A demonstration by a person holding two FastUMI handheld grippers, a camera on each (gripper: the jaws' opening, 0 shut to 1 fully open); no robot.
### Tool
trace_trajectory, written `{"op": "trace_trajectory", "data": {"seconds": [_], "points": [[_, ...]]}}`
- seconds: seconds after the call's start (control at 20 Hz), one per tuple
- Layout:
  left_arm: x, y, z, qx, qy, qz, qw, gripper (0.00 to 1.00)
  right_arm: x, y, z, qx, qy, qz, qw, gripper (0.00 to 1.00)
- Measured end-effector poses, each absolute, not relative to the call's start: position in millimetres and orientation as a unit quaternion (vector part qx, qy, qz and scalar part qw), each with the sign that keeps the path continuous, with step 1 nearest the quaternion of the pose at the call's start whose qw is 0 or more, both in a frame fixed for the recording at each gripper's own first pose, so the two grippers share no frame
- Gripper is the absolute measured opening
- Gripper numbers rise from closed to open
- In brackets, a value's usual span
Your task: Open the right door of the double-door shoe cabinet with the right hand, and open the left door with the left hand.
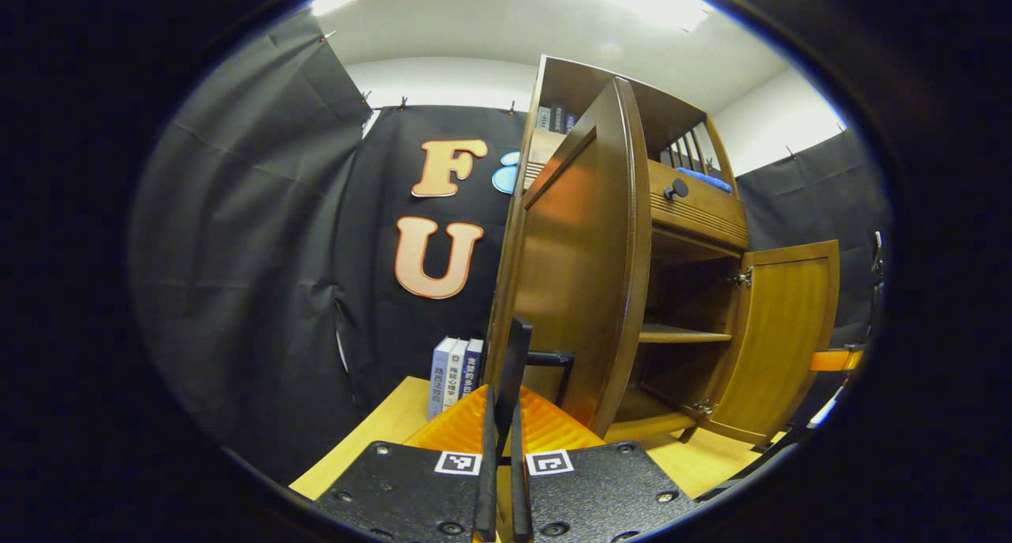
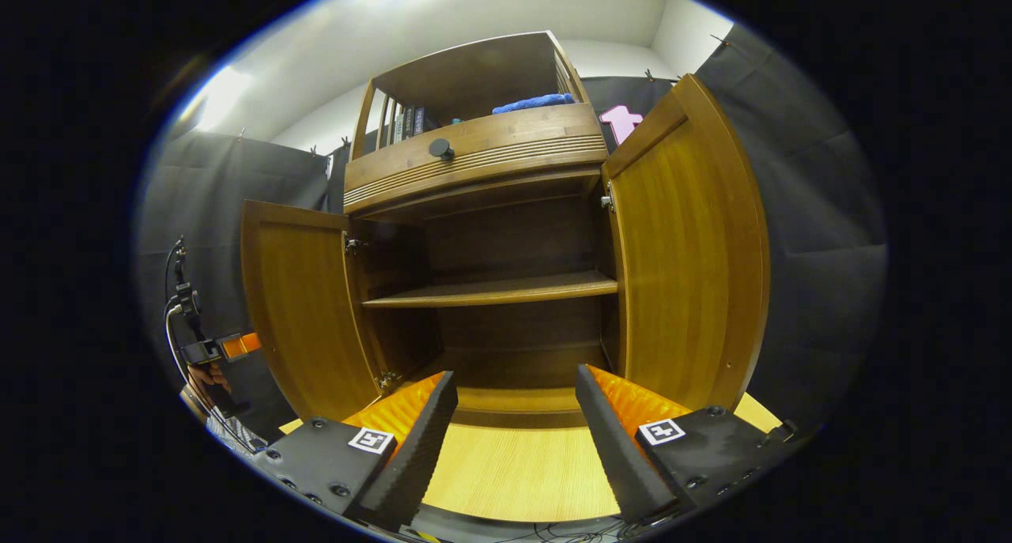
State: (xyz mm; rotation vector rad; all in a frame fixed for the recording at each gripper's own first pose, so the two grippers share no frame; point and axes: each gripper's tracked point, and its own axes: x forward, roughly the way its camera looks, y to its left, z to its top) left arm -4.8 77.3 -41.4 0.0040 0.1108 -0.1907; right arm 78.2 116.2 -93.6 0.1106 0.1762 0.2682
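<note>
Closed almost flat against each other, the left gripper's fingers are pinching a thin dark bar handle that is standing off the outer face of the left door of the brown wooden double-door shoe cabinet; that door is standing swung well out from the carcass, its edge turned toward the left gripper view. Beyond it, three upright books are resting on the pale wooden worktop beside the cabinet.

In the right gripper view the right gripper is hanging with its fingers spread wide and holding nothing, pointing into the open cabinet above the worktop. Past them the inner shelf is lying bare, the right door is standing open at the cabinet's right side, and a round dark knob is sitting on the drawer front above. A blue cloth is lying on the top shelf.

Both doors look open, so the task appears essentially done. The risk lies in the left release: pulling away before the fingers part could drag the door onward and strain its hinges, or tug the cabinet across the worktop. Swinging outward could also knock the books.
</note>
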Motion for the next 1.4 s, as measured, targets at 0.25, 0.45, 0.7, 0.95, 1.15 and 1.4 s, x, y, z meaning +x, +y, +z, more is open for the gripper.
{"op": "trace_trajectory", "data": {"seconds": [0.25, 0.45, 0.7, 0.95, 1.15, 1.4], "points": [[-0.6, 91.0, -40.1, 0.011, 0.054, -0.118, 0.991, 0.08, 78.4, 117.8, -95.9, 0.058, 0.094, 0.134, 0.985, 0.87], [-8.1, 115.5, -37.9, 0.024, 0.052, -0.091, 0.994, 0.10, 78.7, 122.8, -98.2, 0.056, 0.097, 0.140, 0.984, 0.87], [-35.3, 126.6, -36.9, 0.021, 0.059, -0.062, 0.996, 0.05, 77.9, 125.3, -103.1, 0.058, 0.103, 0.147, 0.982, 0.92], [-65.1, 112.2, -10.4, 0.034, 0.040, -0.048, 0.997, 0.01, 81.4, 118.3, -104.3, 0.054, 0.106, 0.149, 0.982, 0.97], [-75.3, 68.3, 4.6, 0.031, 0.033, -0.061, 0.997, 0.01, 84.3, 115.4, -100.2, 0.058, 0.097, 0.147, 0.983, 0.88], [-70.1, -8.8, 10.9, 0.003, 0.023, -0.128, 0.992, 0.01, 81.5, 103.4, -97.3, 0.052, 0.091, 0.141, 0.984, 0.87]]}}
